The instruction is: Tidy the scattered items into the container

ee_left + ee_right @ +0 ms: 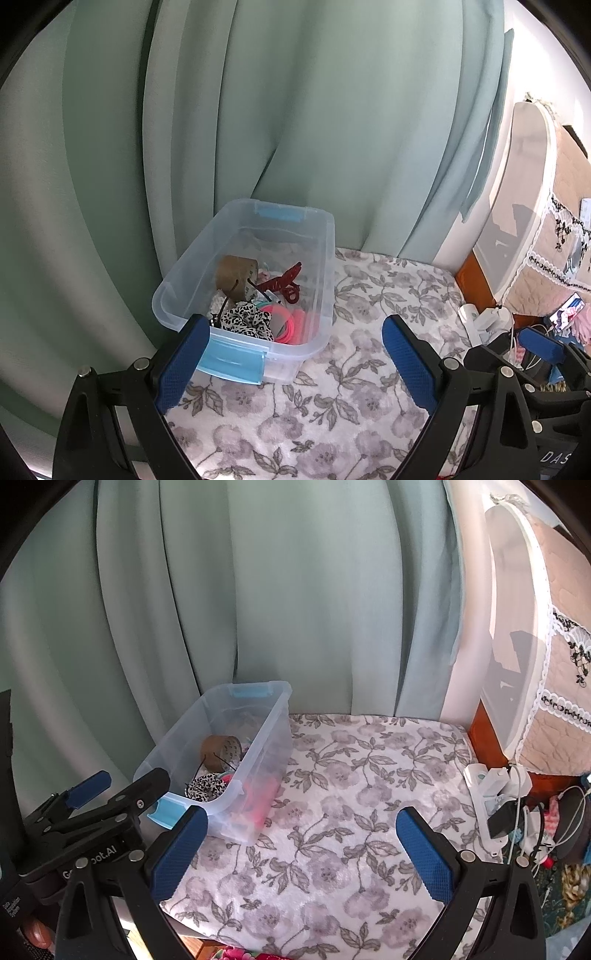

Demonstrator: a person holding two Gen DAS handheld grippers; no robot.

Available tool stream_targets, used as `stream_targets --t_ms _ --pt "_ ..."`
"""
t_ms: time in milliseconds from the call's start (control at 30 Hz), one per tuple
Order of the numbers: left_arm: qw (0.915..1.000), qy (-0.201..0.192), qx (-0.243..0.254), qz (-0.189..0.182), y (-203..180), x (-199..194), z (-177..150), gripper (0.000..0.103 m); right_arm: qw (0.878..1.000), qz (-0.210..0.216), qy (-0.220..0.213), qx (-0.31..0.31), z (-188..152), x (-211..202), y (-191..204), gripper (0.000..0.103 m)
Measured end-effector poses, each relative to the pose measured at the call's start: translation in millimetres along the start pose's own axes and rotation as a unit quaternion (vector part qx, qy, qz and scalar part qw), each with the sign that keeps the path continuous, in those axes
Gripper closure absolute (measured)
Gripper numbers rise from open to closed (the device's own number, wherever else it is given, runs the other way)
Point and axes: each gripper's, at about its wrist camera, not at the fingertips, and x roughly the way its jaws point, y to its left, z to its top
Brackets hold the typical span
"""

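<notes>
Container (314,266): clear plastic box with pale blue latches, lid off, standing at the left rear of the flower-print blanket (369,325), close against the green curtain (295,110). Contents, left to right as the left wrist view shows them: roll of brown tape (234,277) lying on its side; black-and-white spotted scrunchie (243,319) at the near end; dark red clip or cord (282,282) toward the middle; pink bands (291,325) at the near right corner. Other small pieces lie beneath these, too tangled to tell apart. Left gripper (291,363): fingers spread wide and holding nothing, hovering low above the blanket, its left finger (181,365) overlapping the box's near latch in the view; whether it touches cannot be told. Blanket surface right of the box: bare in both views, no loose item seen on it. Right gripper (301,854): fingers likewise spread wide and holding nothing, above the open middle of the blanket, well apart from the box. Far right, off the blanket: white power strip (484,797) with plugs and cables, and assorted clutter beyond; whether any of it belongs to the task cannot be told. Status, as a judgement: collecting looks finished or nearly so, since nothing scattered shows on the blanket and neither gripper carries anything. Possibly left: fitting a lid, none in view.
</notes>
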Motion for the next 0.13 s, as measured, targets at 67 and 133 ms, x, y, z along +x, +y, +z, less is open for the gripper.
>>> stream_targets --t_ms 67,133 --pt "1.0 0.0 -0.001 0.0 -0.3 -0.5 0.0 0.008 1.0 0.0 -0.002 0.0 -0.3 -1.6 0.0 0.0" --pt "1.0 -0.002 0.001 0.001 -0.7 -1.0 -0.1 0.008 1.0 -0.002 -0.002 -0.001 0.0 -1.9 0.2 0.0"
